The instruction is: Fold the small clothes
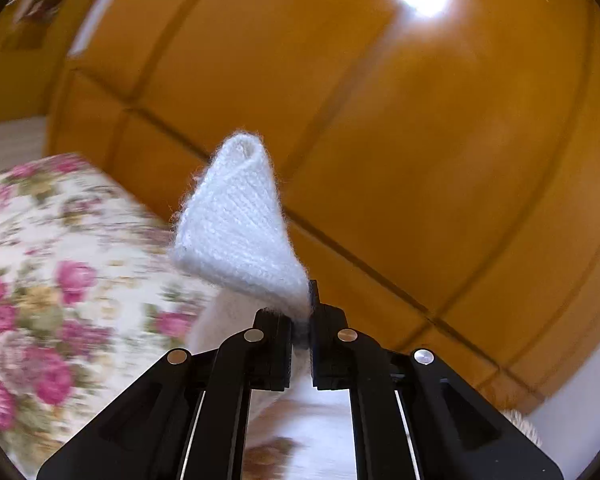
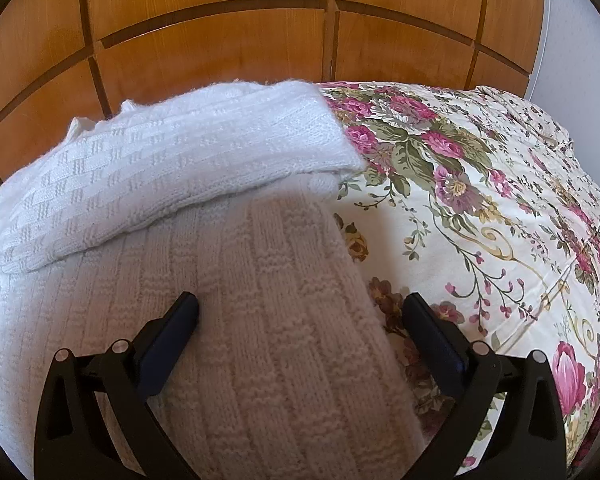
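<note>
One thin pinch is all that carries the white knit sweater (image 1: 236, 224), so a tug could pull the corner free and spoil the fold. Left tongs (image 1: 300, 320) are clenched on that lifted corner. Right tongs (image 2: 300, 312) gape wide, straddling the sweater's edge where it lies on the flowered bed (image 2: 480, 200).

The knitted garment (image 2: 172, 184) is plain white with a woven-looking check of raised ribs, its lower part shading to a greyish cream; its pinched corner (image 1: 236, 224) is the same fuzzy white in fine rows. Beside the garment, the bedspread (image 2: 480, 208) is cream, printed with pink and magenta roses, green leaves and yellow scrolls. Behind the garment, the wooden panels (image 2: 220, 40) are glossy orange-brown with darker grooves.
</note>
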`<state>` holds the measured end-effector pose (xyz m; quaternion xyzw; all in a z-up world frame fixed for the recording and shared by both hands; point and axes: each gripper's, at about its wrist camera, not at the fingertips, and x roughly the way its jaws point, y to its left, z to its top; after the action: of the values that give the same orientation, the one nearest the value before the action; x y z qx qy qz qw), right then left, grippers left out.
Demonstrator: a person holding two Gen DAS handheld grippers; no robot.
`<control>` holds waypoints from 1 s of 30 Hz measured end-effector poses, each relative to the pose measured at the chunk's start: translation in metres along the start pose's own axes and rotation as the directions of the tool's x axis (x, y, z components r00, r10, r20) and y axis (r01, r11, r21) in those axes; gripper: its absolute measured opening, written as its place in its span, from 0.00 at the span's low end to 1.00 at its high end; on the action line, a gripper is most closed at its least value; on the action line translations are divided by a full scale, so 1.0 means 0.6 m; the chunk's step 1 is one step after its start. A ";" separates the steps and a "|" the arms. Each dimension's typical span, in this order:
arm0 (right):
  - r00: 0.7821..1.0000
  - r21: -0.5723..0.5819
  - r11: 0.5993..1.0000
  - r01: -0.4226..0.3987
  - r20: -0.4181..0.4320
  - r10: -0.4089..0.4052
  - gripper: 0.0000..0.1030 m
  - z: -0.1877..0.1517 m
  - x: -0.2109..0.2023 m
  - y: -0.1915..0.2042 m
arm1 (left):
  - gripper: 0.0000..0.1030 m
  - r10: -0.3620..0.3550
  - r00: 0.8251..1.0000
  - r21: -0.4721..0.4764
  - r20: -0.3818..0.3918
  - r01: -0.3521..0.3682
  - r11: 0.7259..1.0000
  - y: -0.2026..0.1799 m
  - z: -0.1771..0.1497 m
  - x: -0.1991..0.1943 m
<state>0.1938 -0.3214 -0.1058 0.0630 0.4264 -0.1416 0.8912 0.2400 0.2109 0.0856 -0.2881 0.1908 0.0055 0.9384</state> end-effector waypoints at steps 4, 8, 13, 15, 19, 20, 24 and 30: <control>1.000 0.001 1.000 -0.001 0.001 0.001 0.98 0.000 0.000 0.000 | 0.05 -0.057 0.994 0.065 -0.094 0.063 0.996 -0.105 -0.059 0.052; 1.000 0.002 1.000 -0.001 0.001 0.001 0.98 0.000 0.000 0.000 | 0.05 -0.091 0.979 0.118 -0.180 0.113 0.987 -0.185 -0.118 0.090; 1.000 0.005 1.000 -0.004 0.003 0.004 0.98 0.000 0.000 0.000 | 0.05 -0.108 0.953 0.209 -0.282 0.172 0.963 -0.279 -0.201 0.134; 1.000 0.006 1.000 -0.005 0.004 0.005 0.98 0.001 0.001 0.000 | 0.05 -0.110 0.942 0.256 -0.317 0.197 0.946 -0.313 -0.236 0.151; 1.000 0.005 1.000 -0.003 0.006 0.003 0.98 0.000 0.001 0.001 | 0.05 -0.122 0.919 0.310 -0.374 0.248 0.918 -0.371 -0.297 0.168; 1.000 0.005 1.000 -0.003 0.007 0.003 0.98 0.000 0.001 0.001 | 0.05 -0.129 0.913 0.316 -0.388 0.263 0.911 -0.388 -0.311 0.172; 1.000 0.005 1.000 -0.002 0.010 0.001 0.98 0.000 0.002 0.002 | 0.05 -0.152 0.894 0.380 -0.421 0.326 0.865 -0.441 -0.356 0.186; 1.000 0.009 1.000 -0.009 0.010 0.009 0.98 -0.001 0.002 0.001 | 0.59 -0.158 0.830 0.429 -0.535 0.428 0.796 -0.451 -0.422 0.194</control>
<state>0.1941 -0.3211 -0.1072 0.0684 0.4210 -0.1401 0.8935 0.2908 -0.1637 -0.0035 -0.0358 0.3590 -0.2680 0.8933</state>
